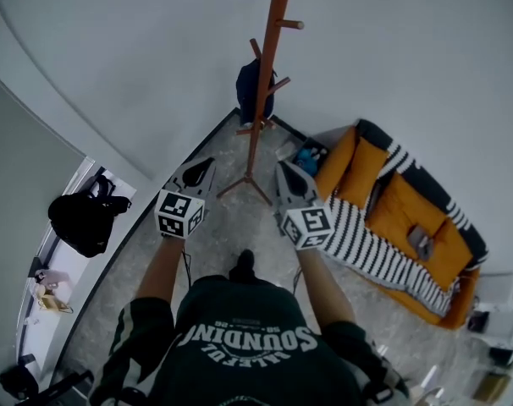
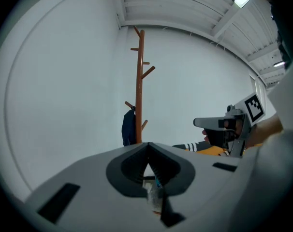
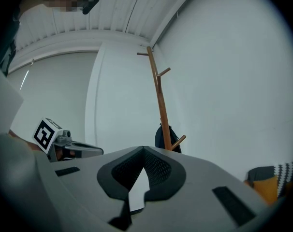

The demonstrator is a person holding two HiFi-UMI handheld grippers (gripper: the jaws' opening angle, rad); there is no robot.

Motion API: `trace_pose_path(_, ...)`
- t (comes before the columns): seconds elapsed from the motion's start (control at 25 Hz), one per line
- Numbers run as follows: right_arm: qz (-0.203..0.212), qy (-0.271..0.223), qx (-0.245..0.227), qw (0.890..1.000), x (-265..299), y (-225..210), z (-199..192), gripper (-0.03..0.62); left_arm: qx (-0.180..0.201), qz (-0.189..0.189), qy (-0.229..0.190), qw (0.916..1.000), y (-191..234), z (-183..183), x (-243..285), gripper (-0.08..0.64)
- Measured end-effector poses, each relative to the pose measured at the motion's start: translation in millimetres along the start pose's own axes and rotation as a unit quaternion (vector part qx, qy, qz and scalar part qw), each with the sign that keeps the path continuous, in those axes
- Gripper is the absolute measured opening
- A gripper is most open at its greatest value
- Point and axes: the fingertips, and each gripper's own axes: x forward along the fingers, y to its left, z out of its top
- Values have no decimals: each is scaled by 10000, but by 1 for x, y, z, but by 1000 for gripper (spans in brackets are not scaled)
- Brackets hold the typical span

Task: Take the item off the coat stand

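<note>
A brown wooden coat stand stands on the floor in the room's corner. A dark blue item hangs from one of its lower pegs. Both gripper views show the stand some way ahead, with the blue item low on the pole. My left gripper and right gripper are held side by side in front of me, pointing at the stand and well short of it. Each has its jaws together with nothing between them.
An orange sofa with a black-and-white striped blanket lies on the right, close to the stand's feet. A black bag sits on a ledge at the left. Bare stone floor runs between me and the stand.
</note>
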Motion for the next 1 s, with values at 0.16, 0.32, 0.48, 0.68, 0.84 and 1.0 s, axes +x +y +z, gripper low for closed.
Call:
trace_pose_path(0.16,26,0,-15,10000,16,-7,1,-2,-34,-6,-47,10000,7,6,14,2)
trace_pose_path(0.32,2,24,-34,10000,25,-5,2,-2,-63,-96,-29,9999,14,3,21,2)
trace_pose_path(0.48,-100,80,-80,9999,33,-7,1,-2,-69,-179,-4,9998,23,1,32,2)
trace_pose_path(0.68,-261,113,-44,9996,42,-11,2,-2,-61,-432,35,9990,28,-1,45,2)
trace_pose_path(0.84,-334,126,-31,9994,54,-7,-1,-2,-58,-571,37,9983,37,-2,53,14)
trace_pose_path(1.0,-378,196,-33,9991,61,0,-3,-2,-113,-749,146,9970,44,-10,62,135)
